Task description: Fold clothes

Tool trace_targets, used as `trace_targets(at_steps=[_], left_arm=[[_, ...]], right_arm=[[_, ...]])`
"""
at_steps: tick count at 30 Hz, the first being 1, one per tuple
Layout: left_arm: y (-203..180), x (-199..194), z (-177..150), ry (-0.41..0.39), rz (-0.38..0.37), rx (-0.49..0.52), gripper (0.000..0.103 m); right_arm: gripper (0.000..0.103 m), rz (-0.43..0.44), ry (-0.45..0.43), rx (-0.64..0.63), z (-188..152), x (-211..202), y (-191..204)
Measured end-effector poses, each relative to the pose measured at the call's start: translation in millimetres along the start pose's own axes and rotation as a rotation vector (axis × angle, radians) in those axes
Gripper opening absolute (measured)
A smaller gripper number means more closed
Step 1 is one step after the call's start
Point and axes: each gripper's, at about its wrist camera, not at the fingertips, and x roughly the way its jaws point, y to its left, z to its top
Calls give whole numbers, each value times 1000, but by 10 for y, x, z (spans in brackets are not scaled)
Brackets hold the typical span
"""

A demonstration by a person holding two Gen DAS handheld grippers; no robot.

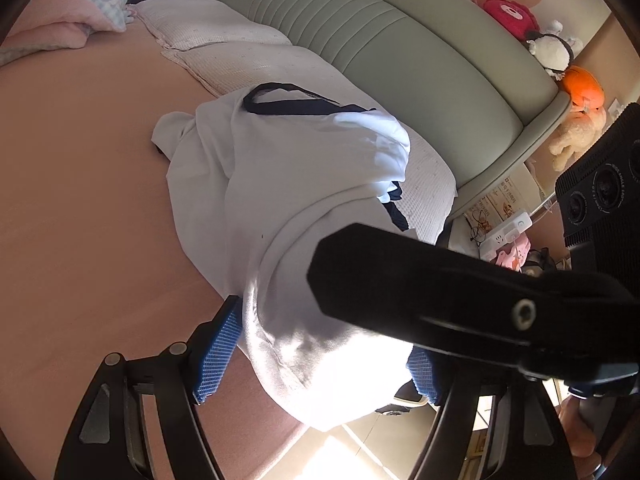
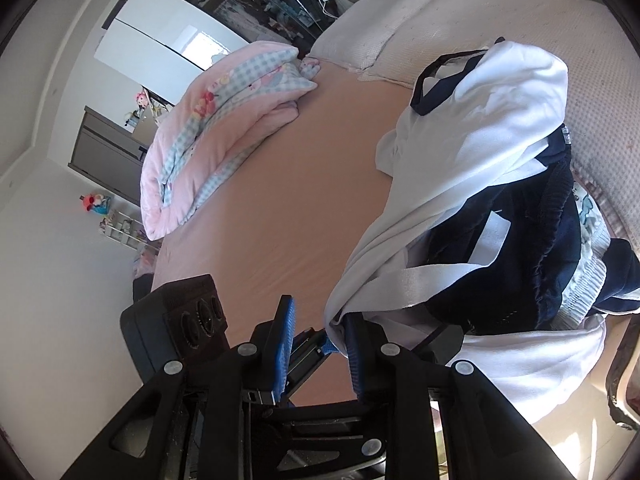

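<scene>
A white shirt (image 1: 288, 184) with a navy collar lies crumpled across the pink bed sheet (image 1: 80, 200). Its near end is bunched up and fills the wide gap between my left gripper's (image 1: 320, 364) blue pads (image 1: 218, 356), which press on it from both sides. The right gripper's black body (image 1: 440, 300) crosses just above that bunch. In the right wrist view the shirt (image 2: 472, 128) runs down to my right gripper (image 2: 318, 340). Its jaws stand narrowly apart, sheet shows between them, and the shirt's end only touches the right-hand pad (image 2: 354, 356).
Navy clothes with white stripes (image 2: 500, 248) lie on the shirt by the bed's edge. Pillows (image 1: 240, 52) and a green headboard (image 1: 400, 52) stand beyond. A folded pink quilt (image 2: 216, 128) lies at the far side. Soft toys (image 1: 508, 12) line the headboard; a black lens box (image 2: 180, 320) sits close by.
</scene>
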Motion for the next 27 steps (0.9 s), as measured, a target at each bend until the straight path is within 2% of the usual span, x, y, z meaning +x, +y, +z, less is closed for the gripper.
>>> trace_targets(at_steps=[4, 6, 8, 9, 10, 11, 13, 14, 15, 17, 19, 22, 26, 27], left_arm=[[149, -2, 9, -11, -23, -71, 72], [168, 1, -3, -16, -30, -84, 65], [129, 14, -15, -16, -10, -61, 39], [84, 34, -16, -10, 12, -33, 32], [29, 64, -18, 0, 33, 0, 21], [-12, 91, -34, 8, 50, 28, 18], [-49, 132, -55, 13, 71, 51, 17], [-48, 148, -58, 20, 70, 49, 17], [-32, 162, -58, 32, 67, 42, 17], [5, 180, -48, 43, 72, 28, 17], [56, 143, -59, 47, 61, 18, 17], [101, 124, -52, 50, 57, 1, 17], [103, 134, -47, 57, 62, 11, 17], [95, 139, -50, 60, 65, 17, 17]], right_arm=[[24, 17, 1, 2, -8, -3, 50], [24, 16, 3, 6, -16, 2, 51], [25, 9, 10, 14, -27, 16, 35], [26, 3, 15, 21, -32, 23, 17], [26, -3, 18, 32, -35, 29, 1], [26, -3, 17, 40, -36, 27, -10], [26, -31, 14, 51, -22, 19, -26], [35, -58, 10, 48, -13, 7, -29], [54, -86, 5, 46, -3, -7, -33], [73, -120, -21, 66, 32, -59, -86], [74, -130, -50, 94, 62, -116, -154], [74, -148, -47, 140, 118, -165, -281], [74, -283, -53, 169, 187, -221, -419], [74, -293, -53, 176, 201, -233, -453]])
